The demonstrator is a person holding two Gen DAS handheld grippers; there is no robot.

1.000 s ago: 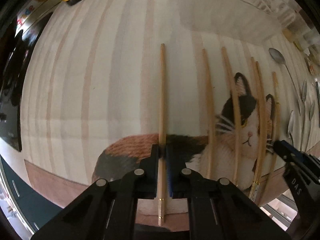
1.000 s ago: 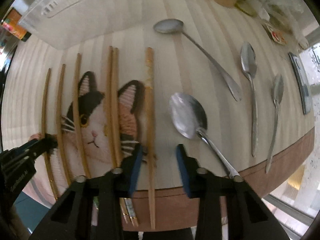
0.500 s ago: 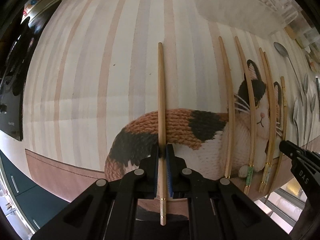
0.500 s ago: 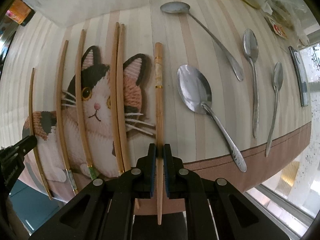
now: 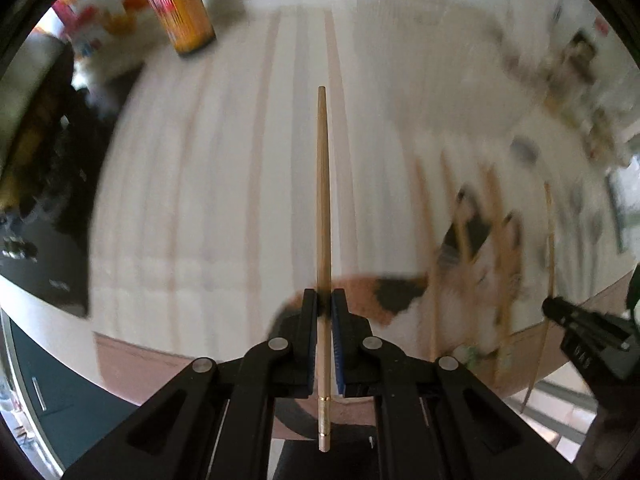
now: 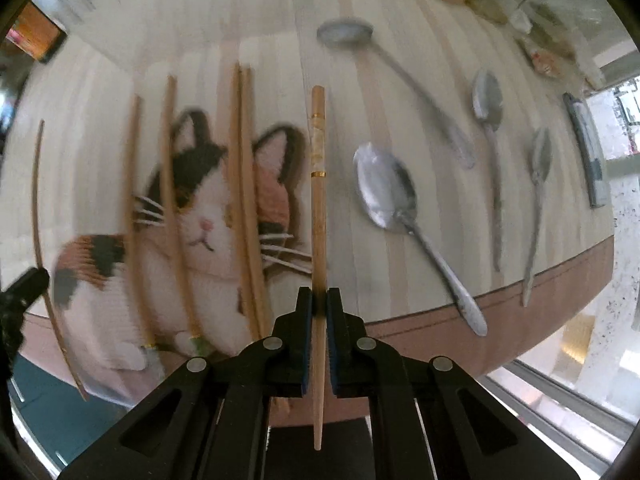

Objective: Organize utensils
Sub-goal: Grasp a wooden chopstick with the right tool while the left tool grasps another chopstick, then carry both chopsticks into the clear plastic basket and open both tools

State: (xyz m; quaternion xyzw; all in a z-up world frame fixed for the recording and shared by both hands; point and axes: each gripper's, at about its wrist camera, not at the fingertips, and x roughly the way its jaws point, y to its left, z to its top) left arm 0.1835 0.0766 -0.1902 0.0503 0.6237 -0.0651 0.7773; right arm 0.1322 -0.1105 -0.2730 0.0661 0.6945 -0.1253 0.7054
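Note:
My left gripper [image 5: 324,308] is shut on a wooden chopstick [image 5: 323,200], held lifted above the striped cat mat [image 5: 200,200], thin tip pointing away. My right gripper [image 6: 319,306] is shut on another chopstick [image 6: 318,200], its gold-banded thick end pointing away, raised over the mat [image 6: 360,80]. Several more chopsticks [image 6: 244,200] lie side by side on the cat picture. Several metal spoons [image 6: 384,188] lie to the right of them. The right gripper also shows at the right edge of the left wrist view [image 5: 560,312].
A yellow can [image 5: 180,4] stands at the far left corner of the table. Packets and small items [image 6: 540,12] crowd the far right. A dark flat object [image 6: 588,152] lies by the right edge. The table's front edge [image 6: 480,312] is close below the grippers.
Both grippers have lifted their chopsticks off the mat and tilted up. The left view has swung toward the far side of the table and is blurred by motion.

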